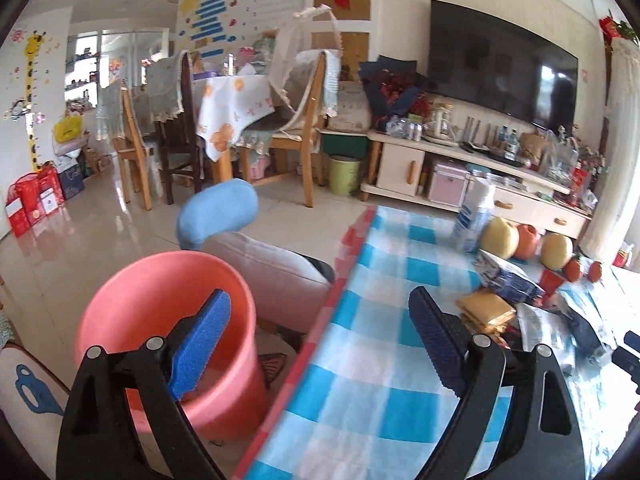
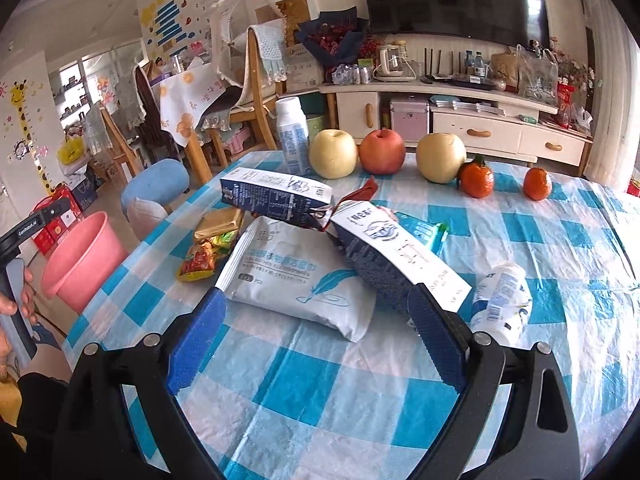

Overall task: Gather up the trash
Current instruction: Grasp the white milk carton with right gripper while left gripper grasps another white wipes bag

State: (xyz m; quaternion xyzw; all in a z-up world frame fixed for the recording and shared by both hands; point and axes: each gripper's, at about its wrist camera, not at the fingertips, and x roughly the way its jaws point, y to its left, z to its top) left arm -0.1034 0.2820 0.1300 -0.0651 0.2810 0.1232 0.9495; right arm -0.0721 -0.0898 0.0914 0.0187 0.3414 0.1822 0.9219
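Reaching next with right gripper (image 2: 316, 336) — jaws wide, empty; flat white wipes pouch (image 2: 296, 280) lies just ahead, long axis slanting across jaws. Left gripper (image 1: 320, 344) wide, empty, straddles table edge beside pink plastic bucket (image 1: 168, 320) — we judge right nearer.

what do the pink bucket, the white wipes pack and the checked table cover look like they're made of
Pink bucket: looks like moulded plastic, smooth, matte to slightly glossy walls, uniform colour.
White wipes pack: soft plastic film pouch, probably; it puckers at the sealed edges.
Checked table cover: thin plastic sheet, likely disposable; crinkled, faintly shiny, creased.
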